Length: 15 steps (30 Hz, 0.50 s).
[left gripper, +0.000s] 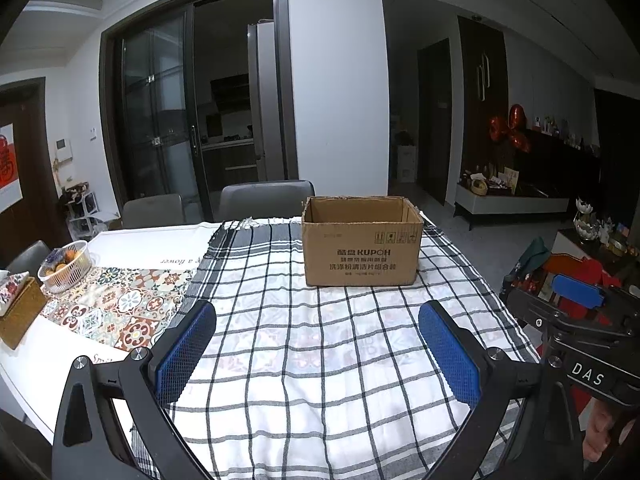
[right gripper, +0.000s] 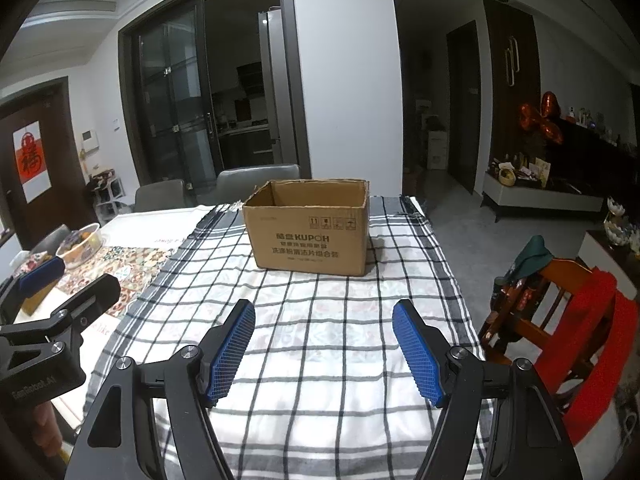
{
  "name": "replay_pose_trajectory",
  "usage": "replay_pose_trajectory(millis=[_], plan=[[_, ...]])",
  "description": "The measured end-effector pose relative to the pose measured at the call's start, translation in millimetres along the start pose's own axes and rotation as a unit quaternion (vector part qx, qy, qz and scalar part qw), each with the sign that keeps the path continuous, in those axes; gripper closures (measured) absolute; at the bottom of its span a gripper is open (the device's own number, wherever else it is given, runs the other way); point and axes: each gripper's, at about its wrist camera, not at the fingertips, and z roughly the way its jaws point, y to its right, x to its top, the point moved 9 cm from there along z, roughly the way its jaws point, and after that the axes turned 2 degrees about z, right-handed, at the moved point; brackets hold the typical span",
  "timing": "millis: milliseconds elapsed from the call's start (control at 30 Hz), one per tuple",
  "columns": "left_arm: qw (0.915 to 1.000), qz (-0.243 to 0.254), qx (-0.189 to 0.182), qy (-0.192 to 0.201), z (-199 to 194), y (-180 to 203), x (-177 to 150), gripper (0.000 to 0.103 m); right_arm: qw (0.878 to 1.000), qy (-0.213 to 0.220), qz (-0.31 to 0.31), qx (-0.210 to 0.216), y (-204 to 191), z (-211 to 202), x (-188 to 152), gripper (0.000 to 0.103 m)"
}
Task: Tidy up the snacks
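Note:
An open brown cardboard box (left gripper: 362,250) printed KUPOH stands upright on the checked cloth (left gripper: 320,360) at the far side of the table. It also shows in the right wrist view (right gripper: 310,236). Its inside is mostly hidden. No snacks are visible on the cloth. My left gripper (left gripper: 318,316) is open and empty, held above the cloth in front of the box. My right gripper (right gripper: 324,314) is open and empty, also in front of the box. The right gripper shows at the right edge of the left wrist view (left gripper: 576,300); the left gripper shows at the left edge of the right wrist view (right gripper: 60,292).
A white basket of fruit (left gripper: 66,266) and a tissue box (left gripper: 16,304) sit on the patterned runner at the left. Grey chairs (left gripper: 266,196) stand behind the table. A wooden chair with red fabric (right gripper: 580,328) stands to the right of the table.

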Motion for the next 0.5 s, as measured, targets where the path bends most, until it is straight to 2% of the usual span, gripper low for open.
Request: replay_pose_trajectory(millis=[500], plan=[[1.0000,0.000,0.000,-0.005,1.6,2.5,-1.1,0.000,1.000,-0.001,0.000,0.001,-0.7,0.7,-0.5,0.031]])
